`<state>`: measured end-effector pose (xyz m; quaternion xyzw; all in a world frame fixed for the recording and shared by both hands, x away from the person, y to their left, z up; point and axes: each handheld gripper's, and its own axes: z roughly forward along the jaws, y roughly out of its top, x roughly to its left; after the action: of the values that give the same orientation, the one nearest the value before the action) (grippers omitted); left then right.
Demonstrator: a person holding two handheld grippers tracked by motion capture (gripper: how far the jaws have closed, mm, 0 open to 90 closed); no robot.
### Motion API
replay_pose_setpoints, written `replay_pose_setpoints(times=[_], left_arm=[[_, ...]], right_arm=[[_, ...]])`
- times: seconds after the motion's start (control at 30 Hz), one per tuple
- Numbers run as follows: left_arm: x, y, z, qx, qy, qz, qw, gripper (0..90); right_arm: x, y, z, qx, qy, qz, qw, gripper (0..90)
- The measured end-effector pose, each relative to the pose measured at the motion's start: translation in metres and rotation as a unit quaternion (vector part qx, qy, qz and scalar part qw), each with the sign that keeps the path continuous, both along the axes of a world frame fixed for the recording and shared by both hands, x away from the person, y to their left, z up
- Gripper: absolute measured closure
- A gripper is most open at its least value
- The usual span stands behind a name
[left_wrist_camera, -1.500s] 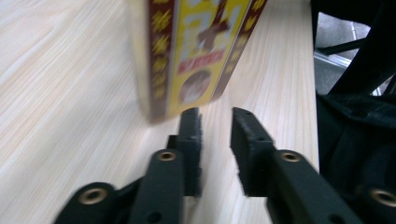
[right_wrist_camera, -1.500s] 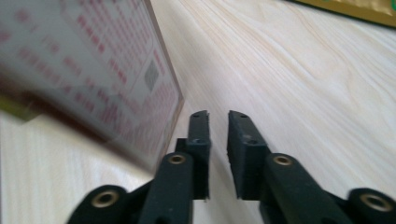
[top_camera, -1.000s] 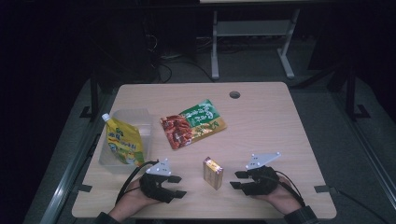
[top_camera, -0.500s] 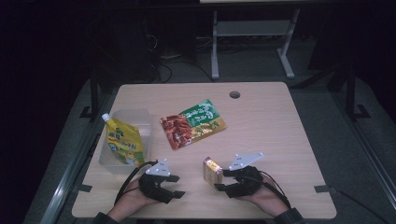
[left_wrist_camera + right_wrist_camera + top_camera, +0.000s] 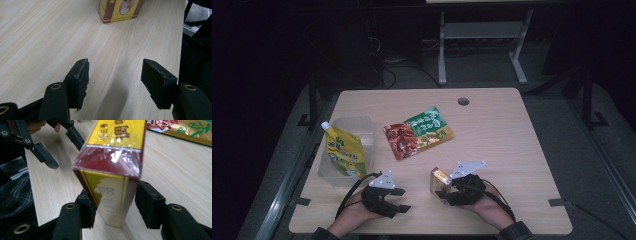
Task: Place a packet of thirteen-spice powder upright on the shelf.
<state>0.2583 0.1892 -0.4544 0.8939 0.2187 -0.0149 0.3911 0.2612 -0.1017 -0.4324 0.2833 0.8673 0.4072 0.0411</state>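
A: High view. What is the right hand-held gripper point(image 5: 443, 191) doing?
B: It is sitting at the near edge of the tabletop point(image 5: 502, 135), with its jaws around the box point(image 5: 440, 180), which is standing near the middle of that edge. The left hand-held gripper point(image 5: 402, 200) is resting to the left of it, apart from the box, jaws spread. Farther back, a pouch point(image 5: 344, 152) is leaning in a clear tub point(image 5: 362, 131), and a snack bag point(image 5: 419, 132) is lying flat.

A: Left gripper view?
B: The jaws are standing wide over bare wood, nothing between them. The box point(image 5: 119, 10) is showing ahead, well apart.

A: Right gripper view?
B: The jaws are flanking the box point(image 5: 112, 170). The left pad seems to be touching it; a narrow gap is showing at the right pad, so it is not clamped. The left hand-held gripper point(image 5: 53, 147) is showing behind, open.
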Motion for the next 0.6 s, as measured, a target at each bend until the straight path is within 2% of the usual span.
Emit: replay_pose_setpoints(times=[0.23,0.47,0.6], left_arm=[[0.000,0.001,0.000,0.002,0.001,-0.003,1.0000,39.0],[0.000,0.000,0.000,0.002,0.002,-0.005,1.0000,38.9],[0.000,-0.001,-0.001,0.002,0.000,-0.010,1.0000,38.5]], right_arm=[[-0.001,-0.002,0.001,-0.003,-0.016,-0.002,0.9999,66.3],[0.003,-0.002,0.002,-0.007,-0.031,0.004,0.9995,66.9],[0.011,-0.001,0.009,-0.001,-0.040,0.008,0.9992,67.0]])
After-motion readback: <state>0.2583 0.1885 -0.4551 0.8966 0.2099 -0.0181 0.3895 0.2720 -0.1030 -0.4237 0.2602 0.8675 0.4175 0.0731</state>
